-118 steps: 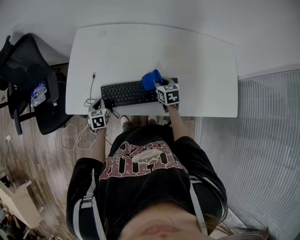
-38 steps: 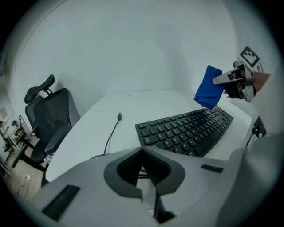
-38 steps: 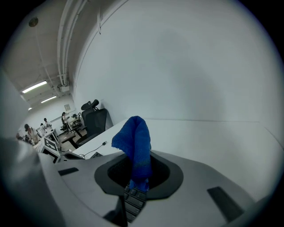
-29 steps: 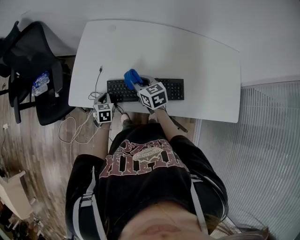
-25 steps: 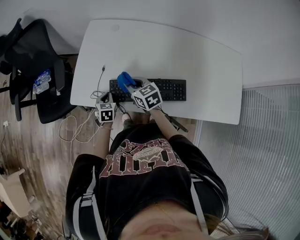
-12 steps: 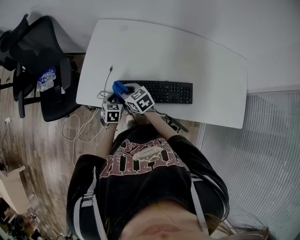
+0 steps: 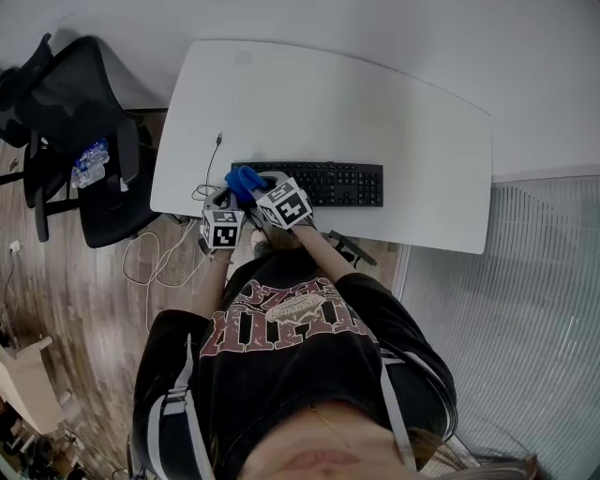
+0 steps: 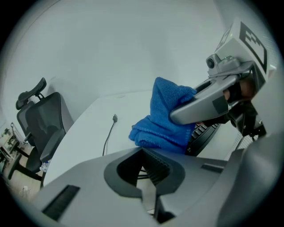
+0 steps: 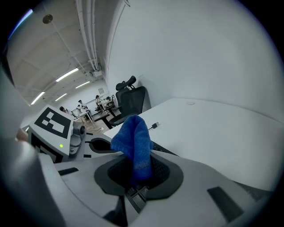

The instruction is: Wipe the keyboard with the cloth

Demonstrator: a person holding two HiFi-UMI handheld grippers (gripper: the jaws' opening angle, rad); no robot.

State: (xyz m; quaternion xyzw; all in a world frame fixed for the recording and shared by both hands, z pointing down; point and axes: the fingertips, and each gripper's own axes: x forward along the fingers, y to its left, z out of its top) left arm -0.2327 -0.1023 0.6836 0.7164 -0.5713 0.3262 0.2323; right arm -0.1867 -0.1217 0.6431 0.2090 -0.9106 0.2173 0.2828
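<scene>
Bearing a black keyboard (image 7: 337, 184), white desk (image 7: 375, 112) stands near office chair (image 7: 84, 131).

Level: bright, even indoor light in all three views
Source: ceiling strip lights (image 9: 66, 76) glow at the upper left of the right gripper view
Shadows: soft and faint; a dim band lies under the near edge of the white table (image 7: 422, 122), and the wooden floor (image 7: 84, 309) beside it is darker
Highlights: table and wall (image 7: 375, 28) read pale, close to washed out
Distortion: both gripper views are fisheye circles with black corners; the head view bows the table's edges
Focus: the blue cloth (image 9: 135, 142) is sharp, its weave plain; the far room (image 9: 88, 106) behind it is small and soft
</scene>
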